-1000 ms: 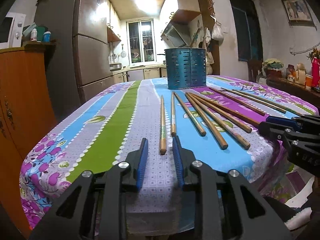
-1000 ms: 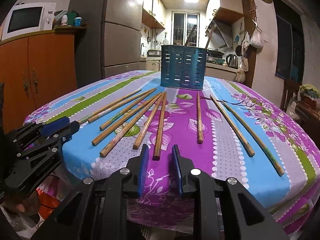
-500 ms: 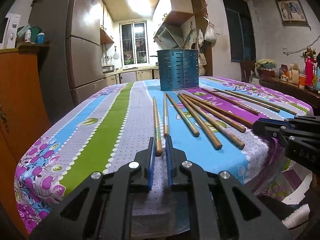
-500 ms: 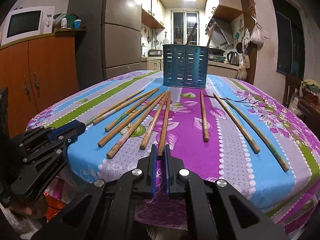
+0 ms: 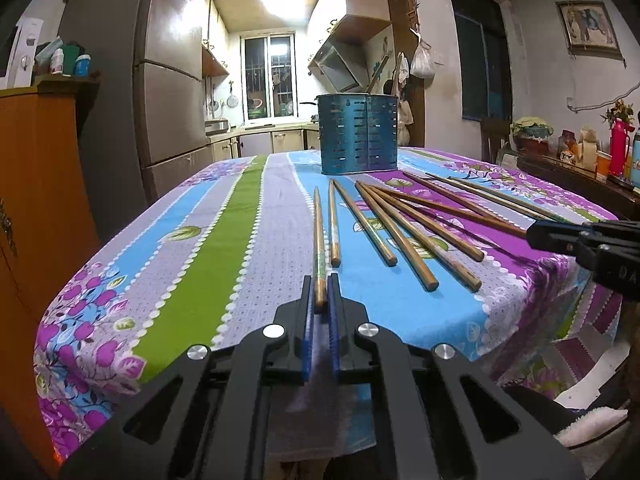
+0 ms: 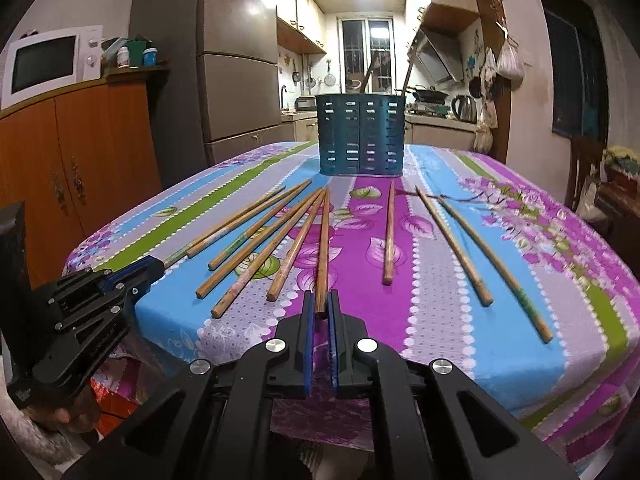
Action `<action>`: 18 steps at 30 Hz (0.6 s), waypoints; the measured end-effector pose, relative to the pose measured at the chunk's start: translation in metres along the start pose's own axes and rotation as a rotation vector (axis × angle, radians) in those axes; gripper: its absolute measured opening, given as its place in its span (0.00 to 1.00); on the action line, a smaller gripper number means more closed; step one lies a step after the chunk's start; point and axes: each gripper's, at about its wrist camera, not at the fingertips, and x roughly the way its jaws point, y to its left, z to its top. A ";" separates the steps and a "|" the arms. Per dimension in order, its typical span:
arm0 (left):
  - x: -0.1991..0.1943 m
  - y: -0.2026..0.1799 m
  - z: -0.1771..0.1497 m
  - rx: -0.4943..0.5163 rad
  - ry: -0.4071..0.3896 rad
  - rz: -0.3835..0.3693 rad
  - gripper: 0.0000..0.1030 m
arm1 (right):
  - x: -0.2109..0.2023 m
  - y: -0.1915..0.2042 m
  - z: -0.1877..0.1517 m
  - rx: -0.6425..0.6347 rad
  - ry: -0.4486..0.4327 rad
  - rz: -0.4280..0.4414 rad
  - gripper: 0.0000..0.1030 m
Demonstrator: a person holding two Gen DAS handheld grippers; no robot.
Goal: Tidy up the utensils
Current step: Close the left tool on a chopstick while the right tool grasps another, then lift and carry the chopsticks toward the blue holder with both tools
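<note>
Left claw pinched on near end of leftmost chopstick; right claw pinched on near end of another chopstick. Both sticks lying flat on table, pointing toward blue slotted holder at far end; remaining chopsticks fanned before holder

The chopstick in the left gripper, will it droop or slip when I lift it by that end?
The chopstick looks like stiff wood, so it probably won't droop. Pinched only at its near end by the left gripper, it may pivot downward. Its round shaft could roll if released.
</note>
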 end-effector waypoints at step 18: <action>-0.057 0.006 0.048 -0.048 -0.069 0.005 0.05 | -0.063 -0.010 0.035 -0.075 -0.131 -0.033 0.07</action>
